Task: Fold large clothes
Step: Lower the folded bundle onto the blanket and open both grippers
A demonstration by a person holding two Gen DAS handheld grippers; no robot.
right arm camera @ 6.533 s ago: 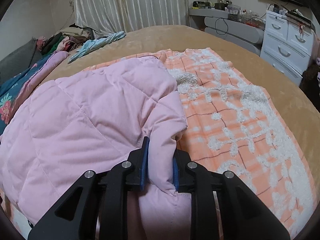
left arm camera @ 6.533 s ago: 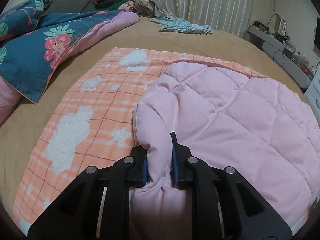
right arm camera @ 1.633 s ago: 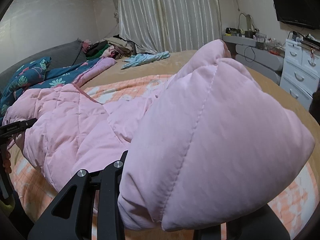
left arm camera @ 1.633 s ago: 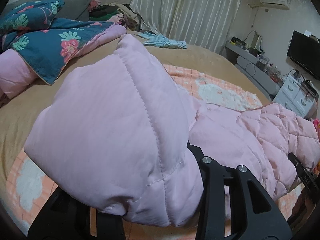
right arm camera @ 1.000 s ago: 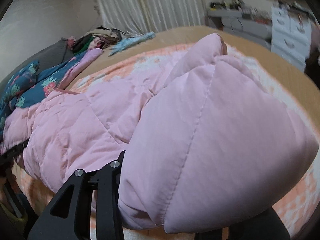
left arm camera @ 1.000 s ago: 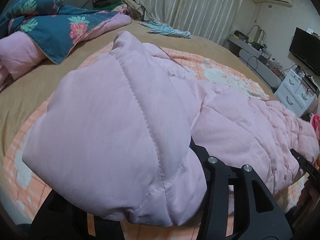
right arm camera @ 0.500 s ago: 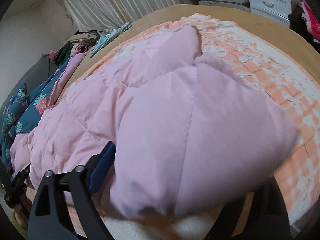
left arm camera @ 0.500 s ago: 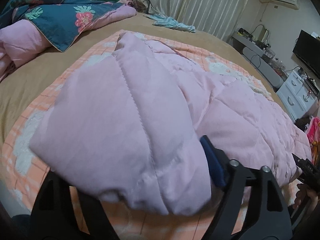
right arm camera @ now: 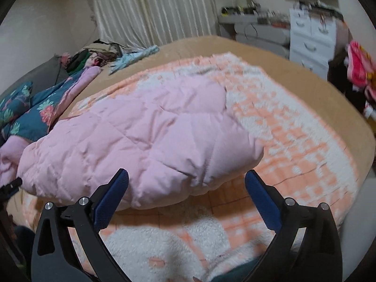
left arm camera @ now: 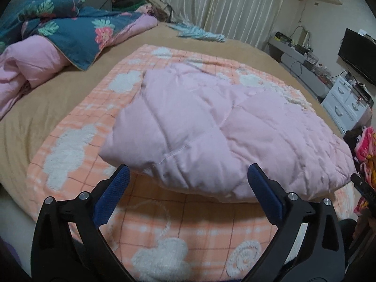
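A puffy pink quilted garment (left arm camera: 211,127) lies folded over on an orange-and-white checked blanket (left arm camera: 70,145) on the bed. My left gripper (left arm camera: 189,176) hangs just short of its near left corner, jaws opening wide, blue pads free of the fabric. In the right wrist view the same pink garment (right arm camera: 141,136) lies ahead of my right gripper (right arm camera: 186,181). Its jaws are opening too, with nothing pressed between them, and its blue pads (right arm camera: 263,199) stand off the near right corner.
A floral blue duvet (left arm camera: 77,30) and pink bedding (left arm camera: 28,68) are heaped at the far left. Light blue cloth (left arm camera: 199,34) lies near the curtains. White drawers (left arm camera: 345,103), a grey desk and a television stand on the right. The bed's tan cover (right arm camera: 293,75) surrounds the blanket.
Both grippers let go of the pink garment's corners and pulled back towards me. The garment dropped flat onto the blanket. Both jaws spread wide.
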